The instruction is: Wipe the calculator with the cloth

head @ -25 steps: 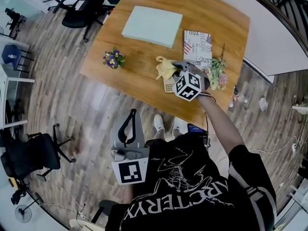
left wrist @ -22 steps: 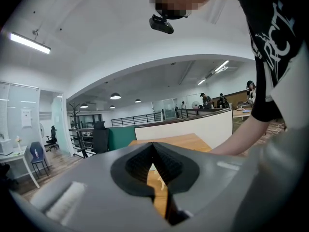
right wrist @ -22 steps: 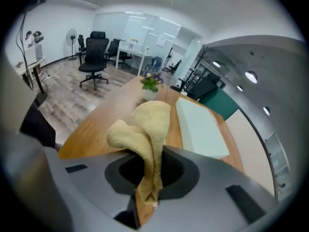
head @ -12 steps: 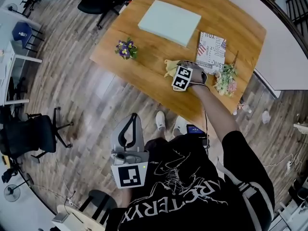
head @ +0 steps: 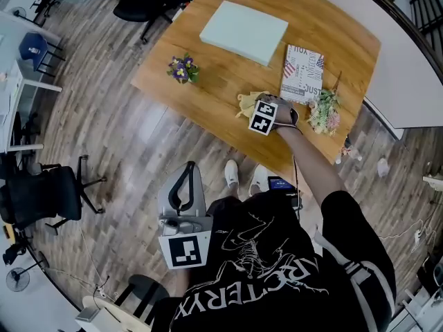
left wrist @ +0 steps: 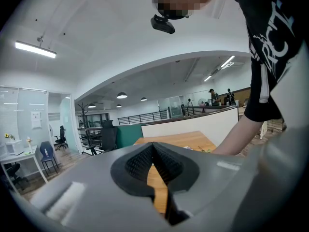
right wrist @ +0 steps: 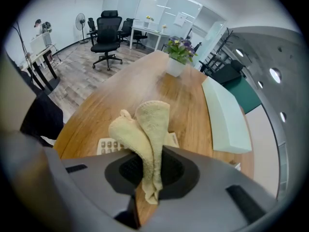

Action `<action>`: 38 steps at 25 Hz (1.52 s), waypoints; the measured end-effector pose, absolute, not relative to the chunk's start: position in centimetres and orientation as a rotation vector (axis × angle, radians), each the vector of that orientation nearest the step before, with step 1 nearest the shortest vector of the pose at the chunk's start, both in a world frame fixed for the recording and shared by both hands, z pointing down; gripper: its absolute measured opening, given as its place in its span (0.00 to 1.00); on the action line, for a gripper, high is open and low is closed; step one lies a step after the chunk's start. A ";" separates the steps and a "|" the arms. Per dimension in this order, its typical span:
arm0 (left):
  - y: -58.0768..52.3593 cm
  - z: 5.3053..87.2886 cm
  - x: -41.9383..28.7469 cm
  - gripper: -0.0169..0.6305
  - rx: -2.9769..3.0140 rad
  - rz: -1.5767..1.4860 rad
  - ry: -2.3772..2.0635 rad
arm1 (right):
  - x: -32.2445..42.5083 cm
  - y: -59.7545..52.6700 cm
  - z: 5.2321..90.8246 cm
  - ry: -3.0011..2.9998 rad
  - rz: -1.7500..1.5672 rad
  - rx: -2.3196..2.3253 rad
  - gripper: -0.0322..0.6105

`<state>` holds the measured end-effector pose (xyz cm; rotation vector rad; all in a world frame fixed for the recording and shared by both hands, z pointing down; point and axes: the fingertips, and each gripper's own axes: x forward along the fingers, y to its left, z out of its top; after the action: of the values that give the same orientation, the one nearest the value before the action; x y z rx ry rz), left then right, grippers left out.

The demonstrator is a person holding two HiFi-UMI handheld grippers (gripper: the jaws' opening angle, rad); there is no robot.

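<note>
Lowered from where it hung a second ago, our right gripper (head: 255,109) now sits at the near edge of the wooden tabletop (head: 228,68), and its marker cube looks smaller in the head view than before. Across that tabletop we see a pale green box (head: 243,23) at the far side and a printed booklet (head: 302,72) just beside it. Potted purple flowers (head: 183,68) stand near the left edge, and a flower sprig (head: 324,111) lies near the right edge, close to our outstretched arm. Our left gripper (head: 187,171) hangs well apart from all this, low by our body over the plank floor (head: 124,144); its own view shows the jaws closed tip to tip with nothing between them. The right gripper's jaws are clamped on the yellow cloth (right wrist: 145,134), which folds up and out past the pads. The calculator (right wrist: 107,145) lies flat on the tabletop just beyond those jaws, close to the near edge. Its keys show left of the cloth and a corner shows to the right; whether cloth and keys touch we cannot tell.
</note>
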<state>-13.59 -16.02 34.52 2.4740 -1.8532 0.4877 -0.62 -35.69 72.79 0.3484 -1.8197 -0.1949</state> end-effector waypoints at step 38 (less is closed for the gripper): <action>-16.4 34.7 -15.3 0.04 2.617 0.330 -1.651 | 8.4 -20.6 51.5 -2.323 0.207 1.128 0.14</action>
<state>-15.29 -16.36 34.67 2.6173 -1.6513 0.3298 8.45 -20.58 51.47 1.1281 -2.3234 0.2070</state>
